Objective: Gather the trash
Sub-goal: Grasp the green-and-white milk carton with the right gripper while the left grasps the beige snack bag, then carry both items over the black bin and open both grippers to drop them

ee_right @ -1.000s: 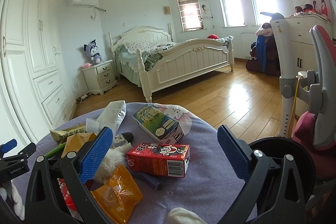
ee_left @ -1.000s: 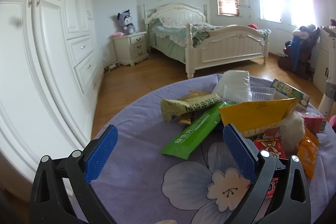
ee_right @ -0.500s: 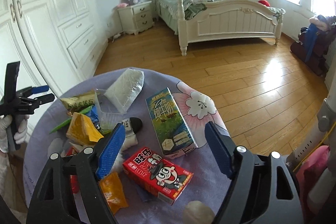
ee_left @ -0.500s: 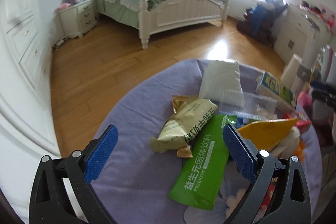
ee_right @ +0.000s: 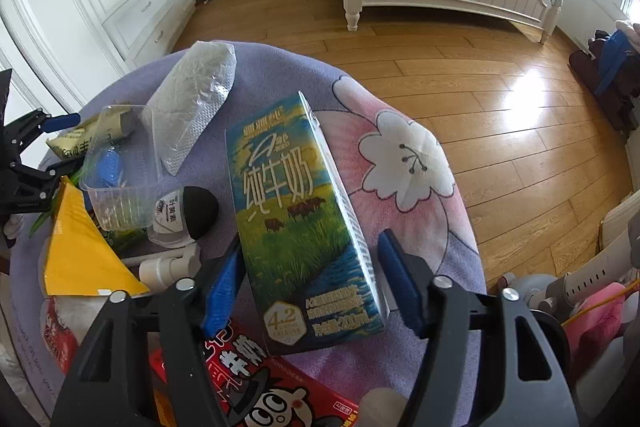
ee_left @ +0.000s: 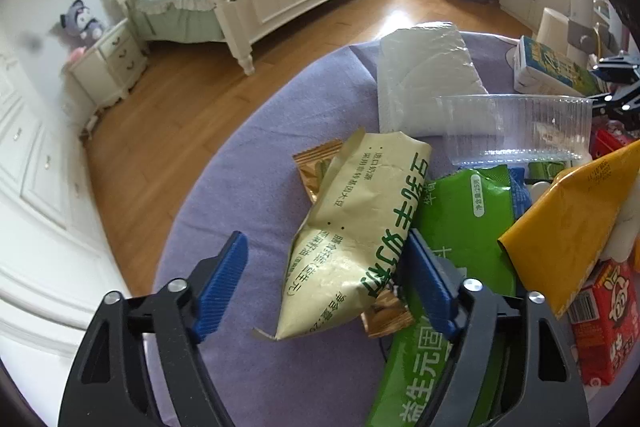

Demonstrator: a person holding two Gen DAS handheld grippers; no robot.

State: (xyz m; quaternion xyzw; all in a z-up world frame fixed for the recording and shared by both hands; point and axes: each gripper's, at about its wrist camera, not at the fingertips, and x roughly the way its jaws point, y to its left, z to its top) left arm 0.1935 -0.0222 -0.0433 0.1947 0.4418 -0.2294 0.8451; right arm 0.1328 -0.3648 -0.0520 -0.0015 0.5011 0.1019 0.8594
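Left hand-held gripper (ee_left: pixel 324 281) has just been closing, jaws still apart astride the crinkly beige foil wrapper (ee_left: pixel 360 227) on the purple-clothed counter (ee_left: pixel 240 195); the slick film may slip or drag the green sachet (ee_left: pixel 460 227) beneath. Right hand-held gripper (ee_right: pixel 310 275), also just closing, brackets the rigid glossy milk carton (ee_right: pixel 296 215) without clearly pressing; an off-centre pinch could twist it out.

A pale green snack wrapper (ee_left: pixel 360 227), crumpled, lies beside a flat blue-green milk carton (ee_right: pixel 296 223), seemingly intact.
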